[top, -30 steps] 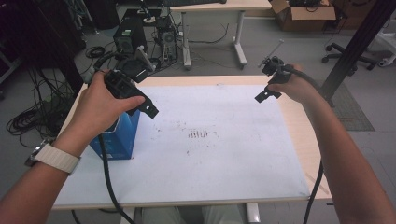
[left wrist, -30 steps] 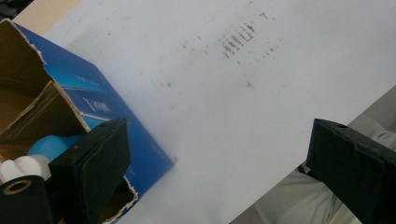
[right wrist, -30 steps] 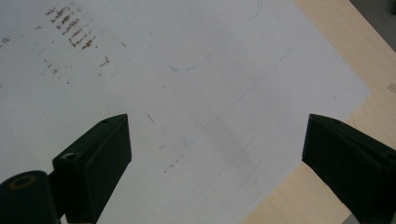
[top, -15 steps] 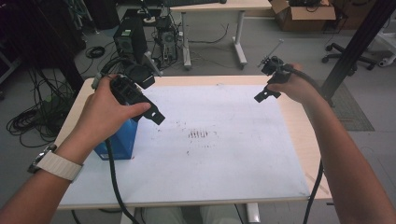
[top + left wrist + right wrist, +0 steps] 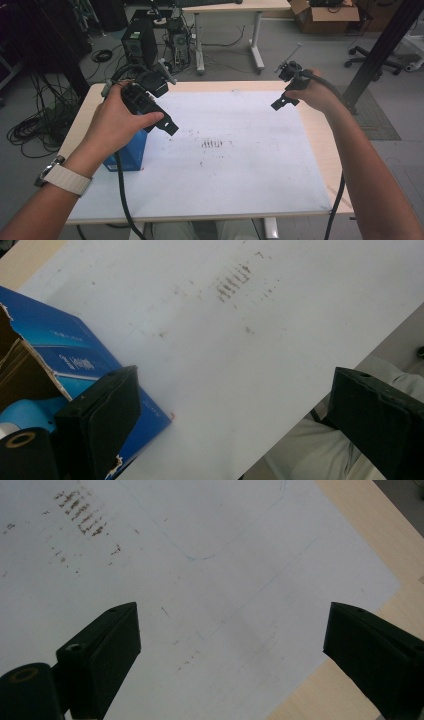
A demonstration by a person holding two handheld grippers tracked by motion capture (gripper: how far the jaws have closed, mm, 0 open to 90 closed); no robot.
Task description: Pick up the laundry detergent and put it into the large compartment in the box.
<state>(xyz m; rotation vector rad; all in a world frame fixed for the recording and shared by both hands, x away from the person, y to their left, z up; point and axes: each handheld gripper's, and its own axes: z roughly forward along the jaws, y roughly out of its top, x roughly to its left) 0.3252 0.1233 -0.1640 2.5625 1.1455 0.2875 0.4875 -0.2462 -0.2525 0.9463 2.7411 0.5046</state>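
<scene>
Table (image 5: pixel 310 125) was wood-topped, most of it covered by a white sheet (image 5: pixel 240 170) with a patch of brown smudges (image 5: pixel 214 144) near its middle; blue box (image 5: pixel 131 150) stood on the sheet's left edge, by the person's left side, top torn open, brown cardboard inside and a light blue item in it, seen in the left gripper view (image 5: pixel 30 407); left gripper (image 5: pixel 167 126) was held just above and beside the box, jaws spread wide, nothing between them; in its own view (image 5: pixel 235 415) one jaw sat over the box's corner, the other over the table's near edge; right gripper (image 5: pixel 280 102) hung over the sheet's far right corner, well apart from the box; its jaws stood wide apart too (image 5: pixel 230 650), empty, bare sheet and table edge below.
</scene>
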